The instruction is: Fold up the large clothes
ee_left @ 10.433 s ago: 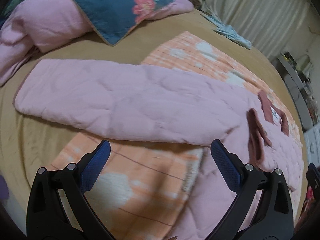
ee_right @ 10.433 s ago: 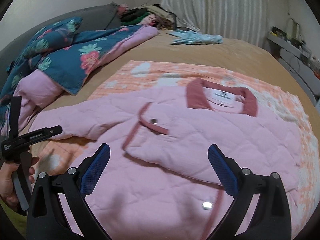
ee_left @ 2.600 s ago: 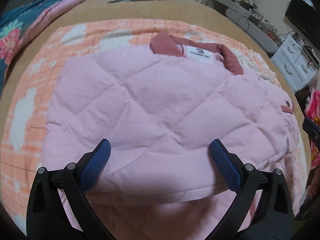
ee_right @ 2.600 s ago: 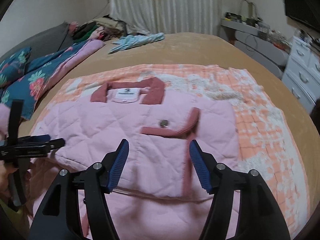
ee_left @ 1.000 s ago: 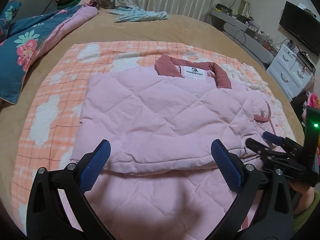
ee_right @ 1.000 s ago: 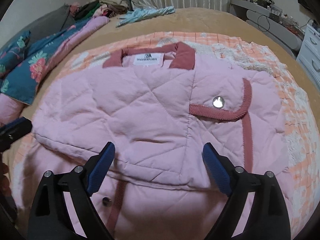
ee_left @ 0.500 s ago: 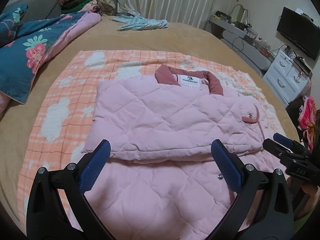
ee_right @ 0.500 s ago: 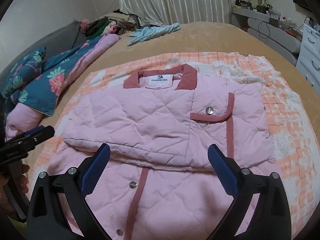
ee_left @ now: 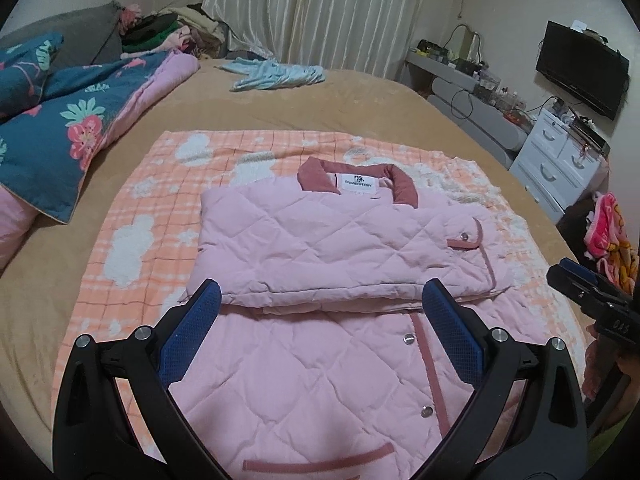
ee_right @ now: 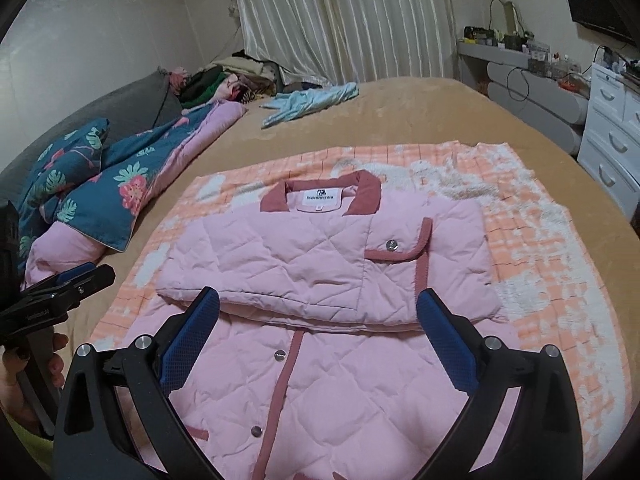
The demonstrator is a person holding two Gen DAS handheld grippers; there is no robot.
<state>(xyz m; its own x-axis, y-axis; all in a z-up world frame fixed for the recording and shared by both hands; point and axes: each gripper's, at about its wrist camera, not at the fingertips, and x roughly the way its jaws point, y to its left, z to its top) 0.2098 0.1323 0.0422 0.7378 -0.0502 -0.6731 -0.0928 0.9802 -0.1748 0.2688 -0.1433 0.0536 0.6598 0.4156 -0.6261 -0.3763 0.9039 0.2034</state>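
A pink quilted jacket [ee_left: 320, 248] with a dark-pink collar [ee_left: 356, 178] lies flat on an orange-and-white checked blanket [ee_left: 132, 216] on the bed. Both sleeves are folded across its chest, a cuff with a snap [ee_right: 394, 250] on top. My left gripper [ee_left: 320, 320] is open and empty above the jacket's lower front. My right gripper [ee_right: 318, 324] is open and empty, also above the lower front. Each gripper shows at the edge of the other's view, the right one [ee_left: 588, 292] and the left one [ee_right: 60, 284]. The jacket also fills the right wrist view [ee_right: 320, 264].
A blue floral quilt [ee_left: 60, 128] lies along the bed's left side. A light-blue garment [ee_left: 276, 74] lies at the far end. White drawers [ee_left: 560, 160], a grey shelf and a TV [ee_left: 580, 68] stand to the right. Curtains hang behind.
Both grippers have pulled back and up from the jacket, so more of the bed and room shows. The folded sleeves stay in place. The right gripper opened wider than 2.6 s ago.
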